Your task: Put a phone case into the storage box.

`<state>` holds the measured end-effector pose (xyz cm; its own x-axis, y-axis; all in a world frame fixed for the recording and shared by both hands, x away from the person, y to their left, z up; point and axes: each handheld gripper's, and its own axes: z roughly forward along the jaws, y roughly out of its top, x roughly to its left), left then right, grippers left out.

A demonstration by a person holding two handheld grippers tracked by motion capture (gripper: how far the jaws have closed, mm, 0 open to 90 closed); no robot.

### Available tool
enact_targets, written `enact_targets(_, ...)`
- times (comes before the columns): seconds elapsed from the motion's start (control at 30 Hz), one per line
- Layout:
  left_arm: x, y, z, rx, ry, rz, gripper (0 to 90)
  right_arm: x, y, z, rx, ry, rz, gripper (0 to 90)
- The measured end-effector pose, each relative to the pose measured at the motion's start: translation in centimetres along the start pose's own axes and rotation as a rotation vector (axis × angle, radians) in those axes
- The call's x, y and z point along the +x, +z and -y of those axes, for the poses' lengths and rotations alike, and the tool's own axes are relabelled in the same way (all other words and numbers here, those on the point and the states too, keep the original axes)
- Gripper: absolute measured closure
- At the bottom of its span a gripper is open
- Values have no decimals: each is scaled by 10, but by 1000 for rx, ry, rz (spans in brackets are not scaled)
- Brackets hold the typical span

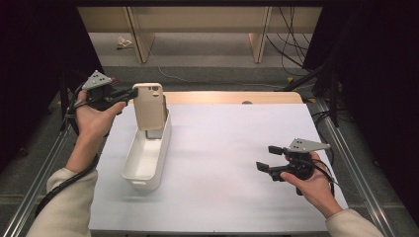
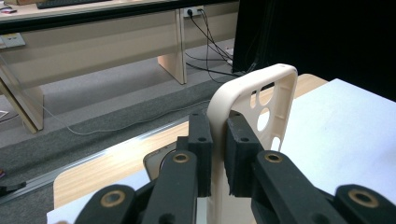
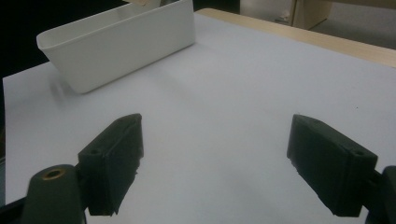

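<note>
Left gripper (image 1: 129, 94) raised level, jaws clamped on phone case (image 1: 149, 106) edge, upright above white bin (image 1: 143, 163). Right gripper (image 1: 271, 159) low over desk (image 1: 237, 158), jaws wide apart, nothing between.

Beige phone case (image 1: 149, 104), white bin (image 1: 146, 159), white table sheet (image 1: 232, 163), black gripper (image 1: 129, 93).
</note>
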<state>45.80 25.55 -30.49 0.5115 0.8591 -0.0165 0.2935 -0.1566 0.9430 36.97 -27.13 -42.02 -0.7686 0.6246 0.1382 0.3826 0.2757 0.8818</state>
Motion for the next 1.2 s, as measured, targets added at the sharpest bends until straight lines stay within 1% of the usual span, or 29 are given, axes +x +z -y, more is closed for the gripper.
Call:
enact_targets(0.23,3,2,0,5,-2,-7,820,0,0,0,0,0,0,193)
enact_targets(1.03,8,14,11,23,-13,-11,819,0,0,0,3,1,1,193)
enact_targets(1.2,9,15,13,27,-21,-9,820,0,0,0,1,1,-1,193)
